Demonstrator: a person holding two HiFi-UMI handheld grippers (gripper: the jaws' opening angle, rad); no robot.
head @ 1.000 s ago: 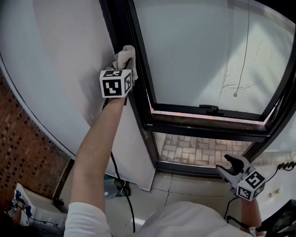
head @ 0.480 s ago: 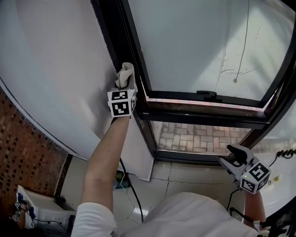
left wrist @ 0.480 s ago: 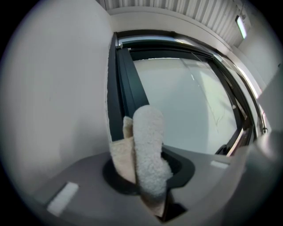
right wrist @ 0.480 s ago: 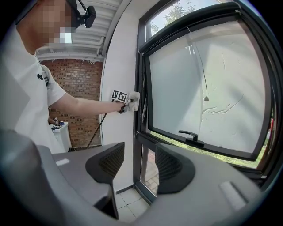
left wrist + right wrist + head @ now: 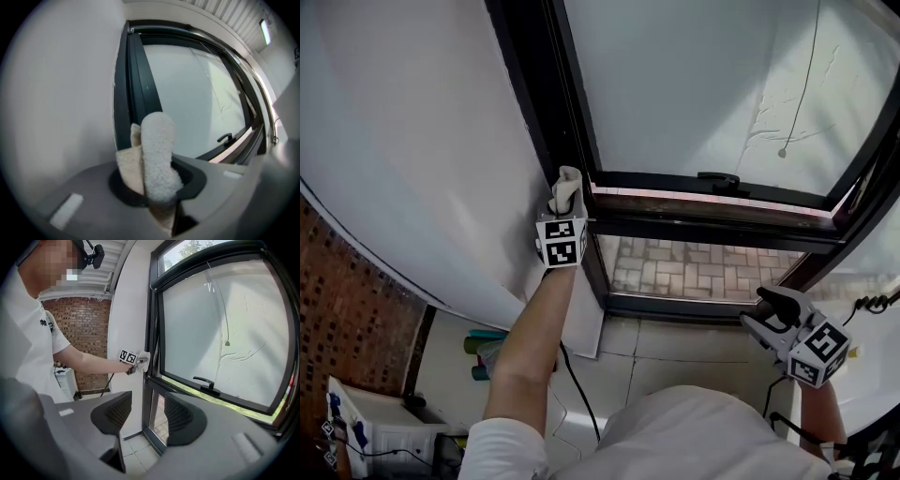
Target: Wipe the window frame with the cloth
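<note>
My left gripper (image 5: 565, 195) is shut on a cream cloth (image 5: 566, 187) and holds it against the black window frame (image 5: 551, 103), on its left upright near the corner where the sash rail (image 5: 712, 225) meets it. In the left gripper view the cloth (image 5: 157, 154) fills the space between the jaws, with the frame upright (image 5: 136, 89) straight ahead. The right gripper (image 5: 772, 317) hangs low at the right, open and empty, away from the window. From the right gripper view I see the left gripper (image 5: 136, 363) and cloth (image 5: 143, 359) on the frame (image 5: 153, 310), beyond open jaws.
A window handle (image 5: 719, 178) sits on the sash rail. A pull cord (image 5: 797, 84) hangs behind the glass. A white wall panel (image 5: 412, 141) lies left of the frame, a brick wall (image 5: 347, 309) beyond. A cable (image 5: 577, 394) trails over the tiled floor (image 5: 647, 356).
The left gripper has slid down the left upright of the frame with the cloth, from higher up to near the sash rail. The right gripper has stayed low at the right.
</note>
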